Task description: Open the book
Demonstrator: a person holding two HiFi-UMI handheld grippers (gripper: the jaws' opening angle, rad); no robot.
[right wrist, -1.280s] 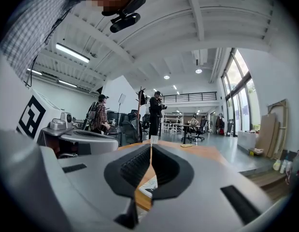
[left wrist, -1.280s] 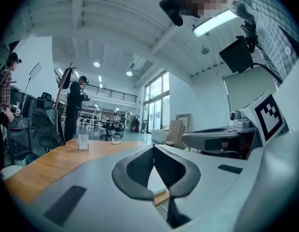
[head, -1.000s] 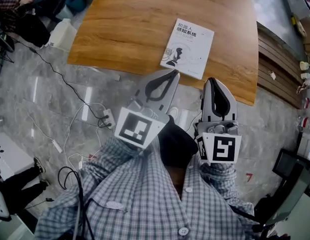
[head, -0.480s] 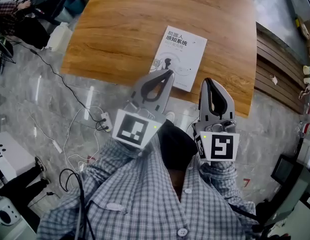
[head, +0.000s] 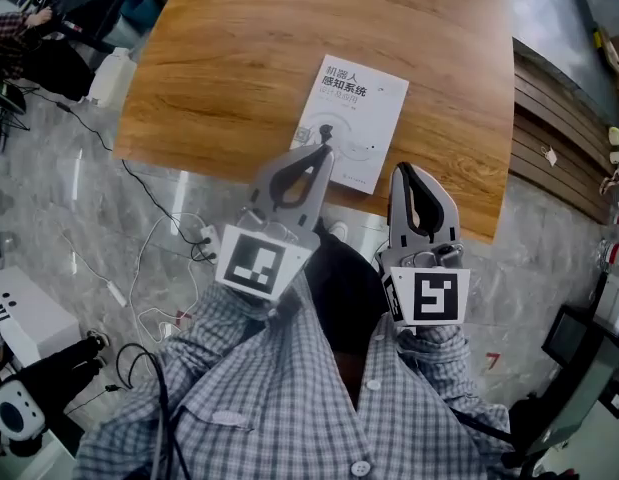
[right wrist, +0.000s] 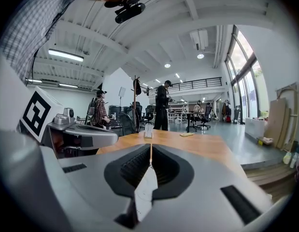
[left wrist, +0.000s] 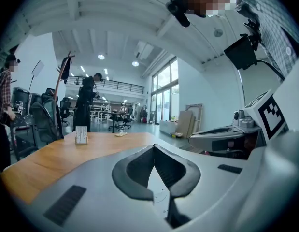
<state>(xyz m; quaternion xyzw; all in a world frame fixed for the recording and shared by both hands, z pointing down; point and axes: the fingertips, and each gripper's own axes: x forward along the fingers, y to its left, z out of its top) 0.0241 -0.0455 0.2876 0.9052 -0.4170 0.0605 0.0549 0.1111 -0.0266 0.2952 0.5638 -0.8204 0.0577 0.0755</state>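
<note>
A closed white book (head: 350, 123) with dark print on its cover lies near the front edge of the wooden table (head: 229, 58). My left gripper (head: 320, 151) is shut and empty, with its tips over the book's near left corner. To its right my right gripper (head: 407, 171) is also shut and empty, and its tips sit just off the book's near right corner, above the table's front edge. In both gripper views the jaws meet at the tips, and part of the white cover (right wrist: 145, 190) shows through the gap behind them.
A small card stand (left wrist: 81, 135) and a flat object (left wrist: 121, 134) rest at the table's far end. Cables and a power strip (head: 211, 236) lie on the grey floor to the left. People and office chairs stand beyond the table.
Both grippers have moved forward toward the book. The left tips now overlap its near corner, and the right tips have come up to the table's edge.
</note>
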